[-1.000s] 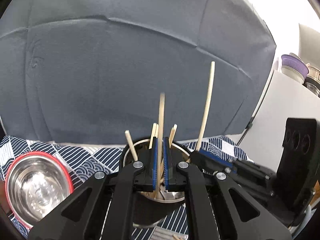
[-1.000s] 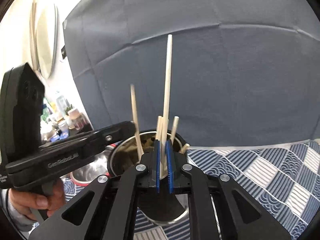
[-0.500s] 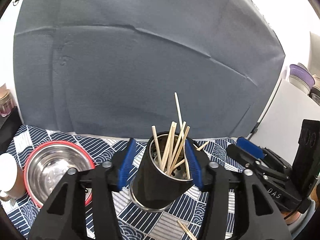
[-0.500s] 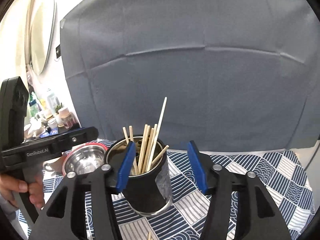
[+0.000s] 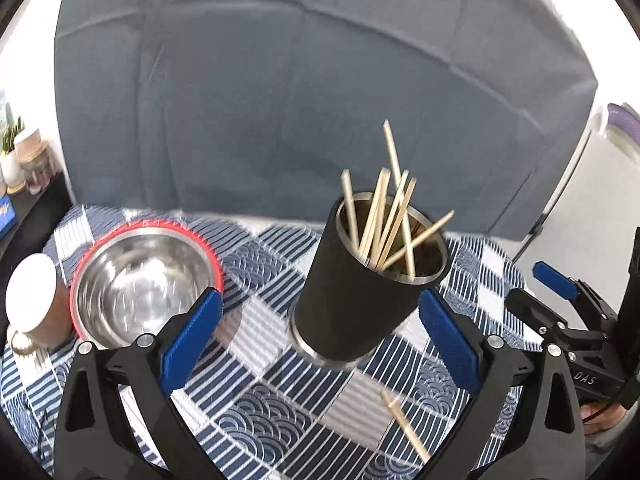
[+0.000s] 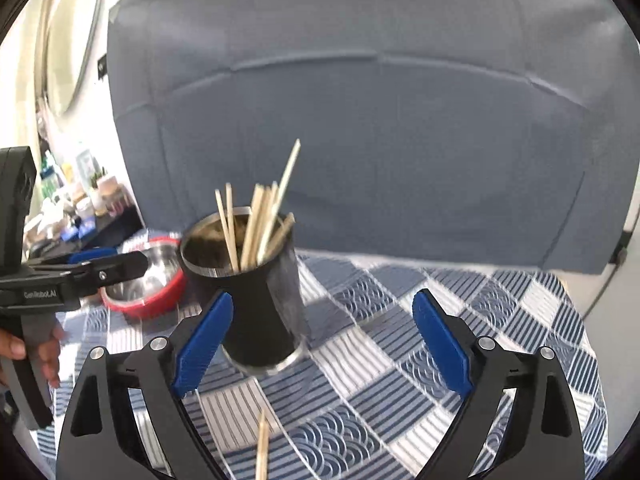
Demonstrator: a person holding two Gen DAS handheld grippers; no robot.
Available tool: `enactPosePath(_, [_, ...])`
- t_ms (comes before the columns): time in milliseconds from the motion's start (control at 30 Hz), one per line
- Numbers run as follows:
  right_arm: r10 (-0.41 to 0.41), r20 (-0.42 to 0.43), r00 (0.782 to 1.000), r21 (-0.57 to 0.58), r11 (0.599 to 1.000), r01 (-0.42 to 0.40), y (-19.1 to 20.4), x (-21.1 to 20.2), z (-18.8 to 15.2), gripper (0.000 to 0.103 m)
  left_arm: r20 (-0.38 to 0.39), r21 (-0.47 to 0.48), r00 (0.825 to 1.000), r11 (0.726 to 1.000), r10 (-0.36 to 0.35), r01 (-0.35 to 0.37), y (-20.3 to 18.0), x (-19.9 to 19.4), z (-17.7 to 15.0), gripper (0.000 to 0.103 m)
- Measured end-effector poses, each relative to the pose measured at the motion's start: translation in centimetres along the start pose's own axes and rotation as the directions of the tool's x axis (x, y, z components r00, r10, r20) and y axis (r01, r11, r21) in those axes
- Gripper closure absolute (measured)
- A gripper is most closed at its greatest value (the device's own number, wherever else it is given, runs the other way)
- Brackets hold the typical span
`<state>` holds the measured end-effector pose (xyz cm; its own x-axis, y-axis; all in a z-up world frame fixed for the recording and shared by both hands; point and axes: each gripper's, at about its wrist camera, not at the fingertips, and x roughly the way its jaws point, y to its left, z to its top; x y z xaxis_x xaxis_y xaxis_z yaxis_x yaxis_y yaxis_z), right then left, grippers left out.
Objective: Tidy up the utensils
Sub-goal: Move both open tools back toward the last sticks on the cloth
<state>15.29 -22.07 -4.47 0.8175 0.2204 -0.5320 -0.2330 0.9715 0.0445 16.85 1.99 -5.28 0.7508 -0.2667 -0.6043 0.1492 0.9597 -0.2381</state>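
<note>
A black cup (image 5: 352, 292) with a steel rim stands on the blue-and-white patterned cloth (image 5: 256, 320) and holds several wooden chopsticks (image 5: 384, 224). My left gripper (image 5: 320, 300) is in front of the cup, its jaws opening wide, and the pads touch nothing. In the right wrist view the cup (image 6: 260, 292) and its chopsticks (image 6: 260, 224) sit left of centre. My right gripper (image 6: 322, 304) is also opening, and its left pad is close beside the cup without pressing it. One loose chopstick (image 5: 404, 424) lies on the cloth near me (image 6: 262, 448).
A red-rimmed steel bowl (image 5: 144, 280) sits left of the cup, with a paper cup (image 5: 32, 300) beside it. A grey fabric backdrop (image 5: 320, 100) closes off the rear. The right gripper (image 5: 560, 292) shows at the right edge; a hand (image 6: 36, 356) holds the left gripper (image 6: 100, 268).
Both grippers were shut on chopsticks over the cup; both have let go, spread wide and drawn back. The released chopsticks now stand in the cup.
</note>
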Motion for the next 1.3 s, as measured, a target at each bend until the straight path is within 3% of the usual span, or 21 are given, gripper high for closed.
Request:
enactPosePath(400, [0.009, -0.205, 0.979, -0.039, 0.999, -0.017, -0.1, 0.8, -7.2, 0.015, -0.182, -0.030, 0.983, 0.999, 0.032, -0.038, 0.8, 2.9, -5.9, 0.006])
enactPosePath(767, [-0.011, -0.391, 0.920, -0.102, 0.994, -0.031, 1.9, 2.2, -14.2, 0.016, -0.305, -0.001, 0.950, 0.998, 0.059, -0.062, 0.4, 4.9, -9.7, 0.006])
enactPosePath(1167, [-0.065, -0.438, 0.897, -0.142, 0.990, 0.002, 1.7, 2.7, -15.9, 0.014, -0.376, 0.055, 0.925, 0.998, 0.050, -0.032, -1.9, 6.3, -11.3, 0.006])
enactPosePath(1300, [-0.096, -0.430, 0.898, -0.179, 0.984, 0.020, 1.7, 2.6, -15.6, 0.014, -0.397, 0.059, 0.917, 0.998, 0.046, -0.024, -3.0, 6.8, -11.6, 0.006])
